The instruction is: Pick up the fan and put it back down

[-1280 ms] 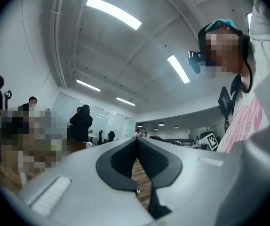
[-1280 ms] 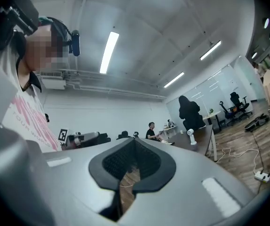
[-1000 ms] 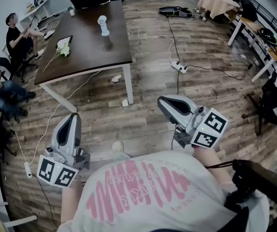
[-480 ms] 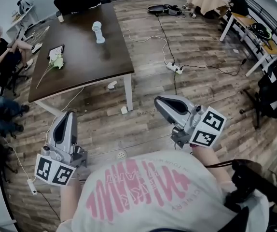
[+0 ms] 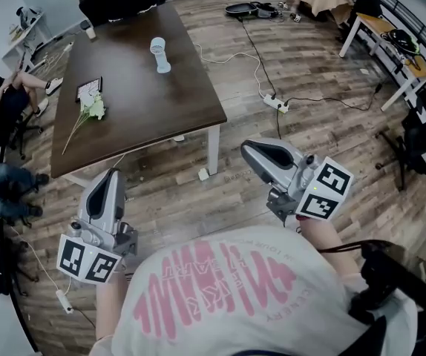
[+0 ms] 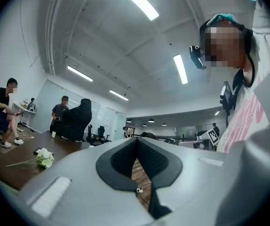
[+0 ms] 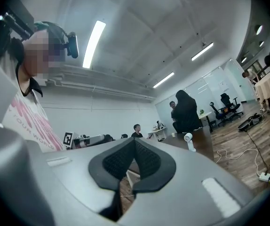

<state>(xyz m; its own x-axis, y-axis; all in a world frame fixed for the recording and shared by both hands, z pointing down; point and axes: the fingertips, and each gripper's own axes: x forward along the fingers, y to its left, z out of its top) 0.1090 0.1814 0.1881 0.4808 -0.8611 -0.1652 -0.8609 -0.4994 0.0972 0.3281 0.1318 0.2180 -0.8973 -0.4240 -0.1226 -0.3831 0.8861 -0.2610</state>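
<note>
Left gripper [image 5: 109,176] and right gripper [image 5: 255,151] are both closed, empty; if they reach the distant fan [image 5: 160,54] closed, they may topple it.

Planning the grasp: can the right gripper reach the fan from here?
Probably not yet. The right gripper, jaws shut, hangs over floor short of the table, and the fan stands far up it. Nothing blocks the way.

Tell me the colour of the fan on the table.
White. The fan stands out best in the head view, against the dark table.
</note>
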